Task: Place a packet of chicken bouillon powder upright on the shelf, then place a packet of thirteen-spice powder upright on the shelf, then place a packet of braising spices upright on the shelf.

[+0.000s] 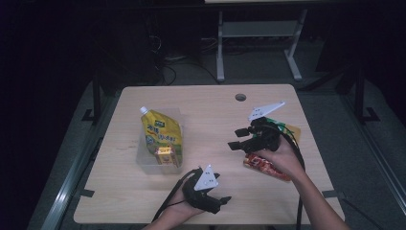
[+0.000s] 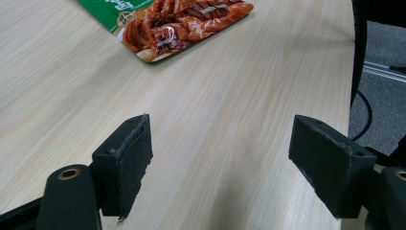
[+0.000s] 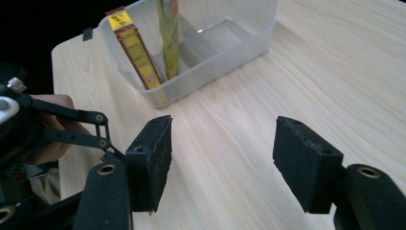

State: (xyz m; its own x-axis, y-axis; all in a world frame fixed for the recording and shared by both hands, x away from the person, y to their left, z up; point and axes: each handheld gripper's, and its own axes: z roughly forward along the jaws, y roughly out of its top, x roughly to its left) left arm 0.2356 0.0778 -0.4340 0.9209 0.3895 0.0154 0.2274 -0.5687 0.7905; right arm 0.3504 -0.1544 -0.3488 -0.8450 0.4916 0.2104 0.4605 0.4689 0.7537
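Table (image 1: pixel 206 103) of pale wood carries a clear plastic bin (image 1: pixel 143 162) left of centre. Inside the bin: a yellow spouted drink pouch (image 1: pixel 161 134) leaning back with its white cap up, and a small yellow-and-red carton (image 1: pixel 165 155) at the near end, touching the pouch.

Right gripper (image 1: pixel 238 139) hangs over the table's right half, jaws aimed left toward the bin, spread wide, nothing between them. In the right gripper view the bin (image 3: pixel 210 52) sits well ahead of the pads, carton (image 3: pixel 136 52) upright beside the pouch's edge (image 3: pixel 168 38).

Under the right hand lies a flat red-and-green food packet (image 1: pixel 261 165) printed with a grilled-meat picture, flat on the wood, partly covered by the hand.

Left gripper (image 1: pixel 221 201) sits low at the near edge, pointing right. Its jaws are also wide apart with bare wood between them; in the left gripper view the packet (image 2: pixel 177 24) lies well beyond the pads, untouched.
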